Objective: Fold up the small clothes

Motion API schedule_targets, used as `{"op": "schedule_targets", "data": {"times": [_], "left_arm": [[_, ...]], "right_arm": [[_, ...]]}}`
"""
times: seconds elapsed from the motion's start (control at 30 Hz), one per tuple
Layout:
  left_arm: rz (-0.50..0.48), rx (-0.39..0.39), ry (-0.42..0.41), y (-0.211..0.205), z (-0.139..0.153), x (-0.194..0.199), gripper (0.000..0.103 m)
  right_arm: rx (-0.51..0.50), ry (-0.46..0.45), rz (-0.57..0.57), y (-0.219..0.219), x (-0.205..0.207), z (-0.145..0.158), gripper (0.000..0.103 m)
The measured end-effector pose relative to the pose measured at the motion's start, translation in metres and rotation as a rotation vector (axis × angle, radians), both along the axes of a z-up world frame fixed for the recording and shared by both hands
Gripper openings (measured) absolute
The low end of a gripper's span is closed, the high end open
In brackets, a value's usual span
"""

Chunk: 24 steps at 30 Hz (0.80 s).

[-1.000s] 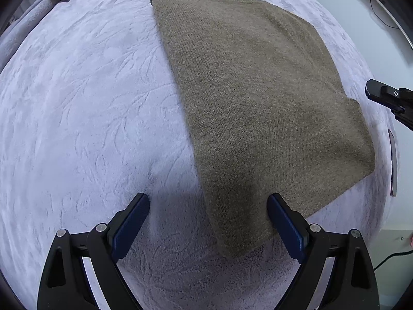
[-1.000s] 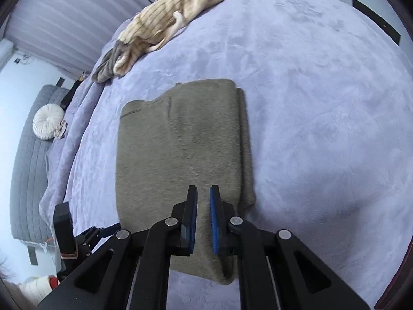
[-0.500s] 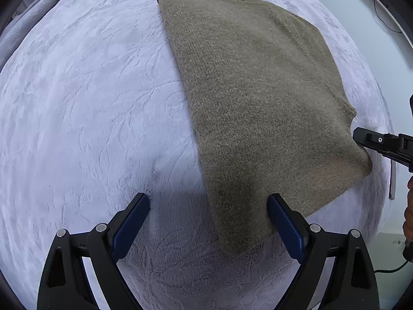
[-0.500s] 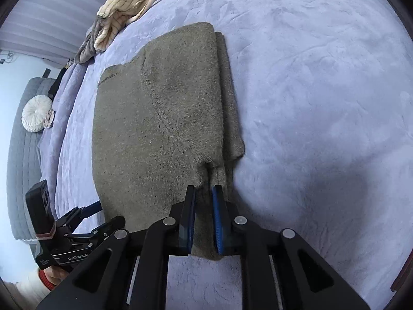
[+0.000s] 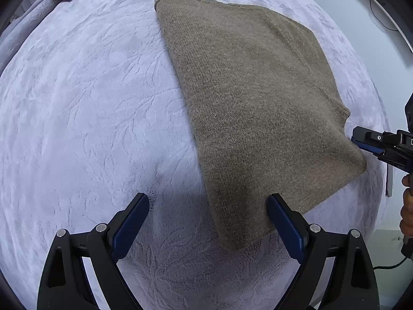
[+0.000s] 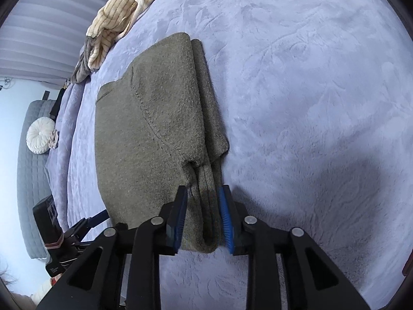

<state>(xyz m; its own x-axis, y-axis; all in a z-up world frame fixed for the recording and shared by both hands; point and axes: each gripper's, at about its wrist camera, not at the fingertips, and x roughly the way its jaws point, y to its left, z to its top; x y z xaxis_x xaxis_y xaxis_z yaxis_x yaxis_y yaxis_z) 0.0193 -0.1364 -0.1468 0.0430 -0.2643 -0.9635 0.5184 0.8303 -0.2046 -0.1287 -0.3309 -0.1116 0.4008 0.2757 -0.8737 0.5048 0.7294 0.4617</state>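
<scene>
- olive knit sweater point(image 5: 253, 98) lies folded flat on the lavender bedspread point(image 5: 85, 108), roughly mid-bed, long axis running away from both cameras
- left hand-held gripper point(image 5: 207, 222): fingers spread wide, nothing between them; near corner of the sweater sits in the gap, right-side finger over the fabric edge, left-side finger over bare bedspread; contact with the cloth not clear
- right hand-held gripper point(image 6: 203, 217): fingers partly apart, straddling the folded sleeve/hem edge of the sweater point(image 6: 155, 134); blue pads sit on either side of the fabric ridge, not squeezed onto it
- from the left wrist view the right hand-held gripper point(image 5: 361, 142) shows at the far right, tip right at the sweater's side edge
- from the right wrist view the left hand-held gripper point(image 6: 87, 222) shows low on the left, at the sweater's other near corner
- cream ribbed garment point(image 6: 121, 13) heaped at the far end of the bed, well apart from the sweater
- round white cushion point(image 6: 38, 139) on a grey sofa point(image 6: 28, 180) beyond the bed's side
</scene>
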Motion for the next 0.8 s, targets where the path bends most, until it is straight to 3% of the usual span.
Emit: {"op": "schedule_targets", "data": {"times": [0.2, 0.27, 0.33, 0.5, 0.67, 0.8], "left_arm": [[0.036, 0.001, -0.025, 0.000, 0.008, 0.010, 0.094], [0.054, 0.010, -0.045, 0.000, 0.010, 0.013, 0.102], [0.075, 0.006, -0.047, 0.000, 0.012, 0.016, 0.103], [0.115, 0.002, -0.014, -0.002, 0.011, 0.028, 0.103], [0.166, 0.036, 0.015, -0.003, -0.001, 0.035, 0.103], [0.181, 0.012, 0.070, -0.005, -0.009, 0.036, 0.103]], "right_arm": [[-0.010, -0.022, -0.002, -0.006, 0.006, 0.005, 0.044], [-0.009, -0.026, -0.003, -0.008, 0.008, 0.006, 0.045], [-0.002, -0.028, -0.003, -0.009, 0.009, 0.005, 0.049], [0.004, -0.034, 0.002, -0.012, 0.013, 0.003, 0.056], [0.005, -0.048, 0.019, -0.016, 0.021, 0.003, 0.056], [0.002, -0.055, 0.031, -0.021, 0.029, 0.002, 0.057]]}}
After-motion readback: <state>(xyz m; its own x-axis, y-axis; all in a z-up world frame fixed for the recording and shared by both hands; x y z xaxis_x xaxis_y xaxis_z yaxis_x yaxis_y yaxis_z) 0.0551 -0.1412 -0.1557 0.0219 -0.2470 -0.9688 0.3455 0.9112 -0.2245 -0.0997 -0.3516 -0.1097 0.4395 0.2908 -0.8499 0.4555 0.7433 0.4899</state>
